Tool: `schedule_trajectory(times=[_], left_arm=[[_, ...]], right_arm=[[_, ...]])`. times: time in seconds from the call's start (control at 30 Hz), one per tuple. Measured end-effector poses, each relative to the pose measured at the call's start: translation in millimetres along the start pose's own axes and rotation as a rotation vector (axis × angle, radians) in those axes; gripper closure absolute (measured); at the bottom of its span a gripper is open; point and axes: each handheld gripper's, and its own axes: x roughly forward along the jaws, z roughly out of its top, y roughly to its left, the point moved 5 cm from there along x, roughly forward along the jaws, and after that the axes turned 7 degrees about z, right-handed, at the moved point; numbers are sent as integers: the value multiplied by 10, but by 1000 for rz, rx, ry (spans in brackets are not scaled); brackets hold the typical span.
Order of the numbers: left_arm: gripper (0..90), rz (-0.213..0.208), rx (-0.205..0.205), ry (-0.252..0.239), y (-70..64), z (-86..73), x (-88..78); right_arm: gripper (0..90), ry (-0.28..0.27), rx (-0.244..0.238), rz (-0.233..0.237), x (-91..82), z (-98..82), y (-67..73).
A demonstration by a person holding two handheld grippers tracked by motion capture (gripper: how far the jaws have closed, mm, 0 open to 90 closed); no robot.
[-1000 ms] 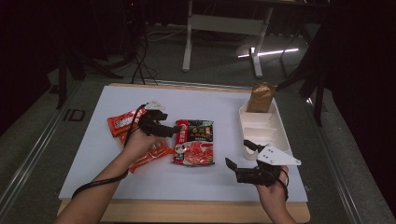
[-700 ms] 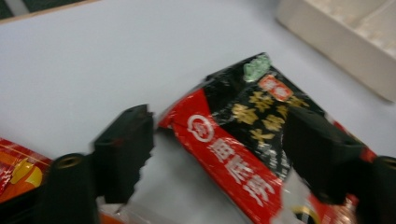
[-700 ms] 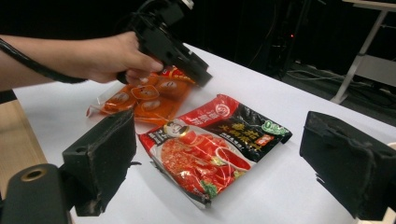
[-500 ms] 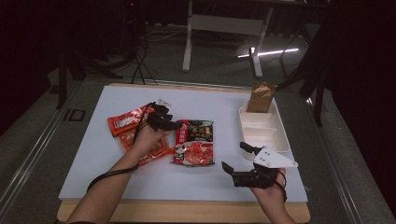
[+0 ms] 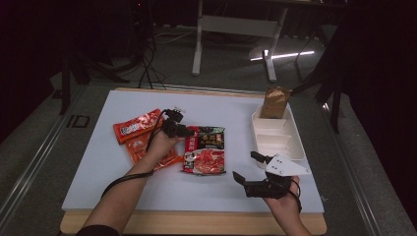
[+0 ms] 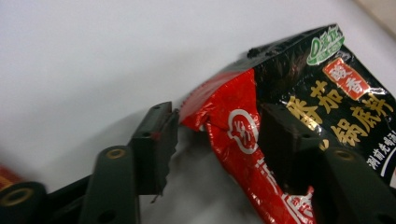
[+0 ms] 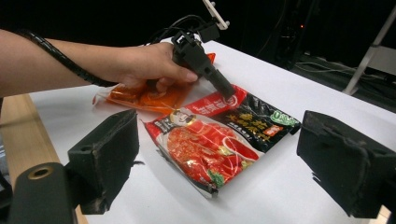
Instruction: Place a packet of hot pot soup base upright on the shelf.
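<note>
Here the left gripper [image 5: 186,132] has been closing its jaws astride the raised corner of the red and black sauce packet [image 5: 204,150], not yet pinching, likely to lift it off the desk [image 5: 98,162]. The right gripper [image 5: 251,169] waits beside it, jaws released and empty

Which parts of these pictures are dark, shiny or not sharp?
High view: the room behind the white table is dark. Left gripper view: glare on the red-and-black packet, its near end soft. Right gripper view: the right gripper's near jaws are blurred, and the background is black.
</note>
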Motion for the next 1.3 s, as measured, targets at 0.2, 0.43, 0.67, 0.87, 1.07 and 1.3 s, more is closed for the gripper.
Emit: schedule_trajectory(times=[0.2,0.43,0.67,0.87,1.07,1.3], left_arm=[[550,-27,-22,35,-1,4,57],[740,-20,20,69,-73,21,61],[851,-43,-10,19,-121,58,-28],[864,-57,-2,-45,-193,116,-205],[868,-87,12,-104,-283,167,-404],[870,-131,22,-178,-437,216,-626]], right_arm=[[131,8,-7,-1,15,-4,10],[133,22,-2,-3,36,-13,4],[126,11,16,-10,18,0,-32],[105,2,35,-12,0,15,-56],[105,-8,37,-31,-31,45,-82],[129,-11,-20,-67,-110,100,-145]])
